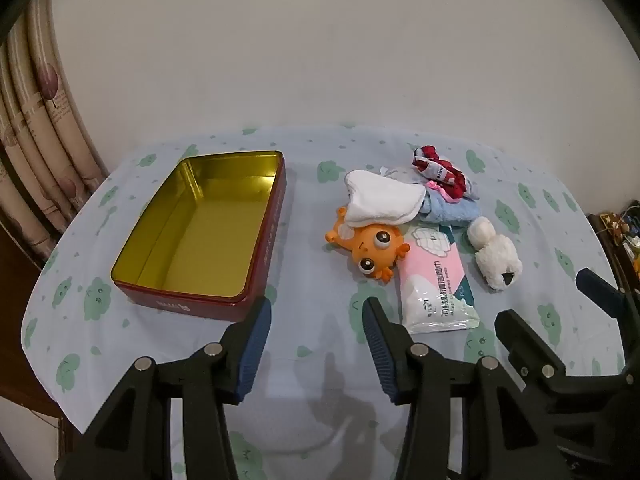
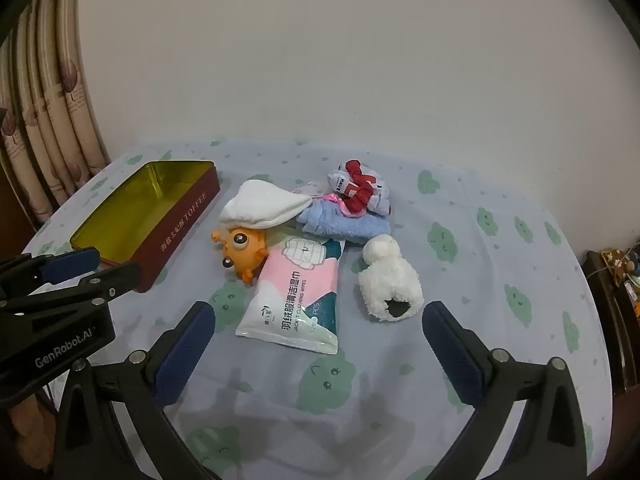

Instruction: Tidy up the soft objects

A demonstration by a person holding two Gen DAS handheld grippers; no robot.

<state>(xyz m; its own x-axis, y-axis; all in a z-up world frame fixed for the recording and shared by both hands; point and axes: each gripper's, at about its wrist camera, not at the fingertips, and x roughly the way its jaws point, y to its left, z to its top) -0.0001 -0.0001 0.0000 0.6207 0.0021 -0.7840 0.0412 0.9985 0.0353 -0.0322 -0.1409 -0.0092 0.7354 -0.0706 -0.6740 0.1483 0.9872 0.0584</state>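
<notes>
Both tools released: left tool, right tool. Risk: white cloth drapes over orange toy; grabbing either drags its neighbour, missing tin.

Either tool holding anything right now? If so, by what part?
Nothing held. Left tool and right tool are both open and empty, above the tablecloth, short of the wipes pack.

A home room: patterned curtain by a plain wall, table under a cloud-print cloth
</notes>
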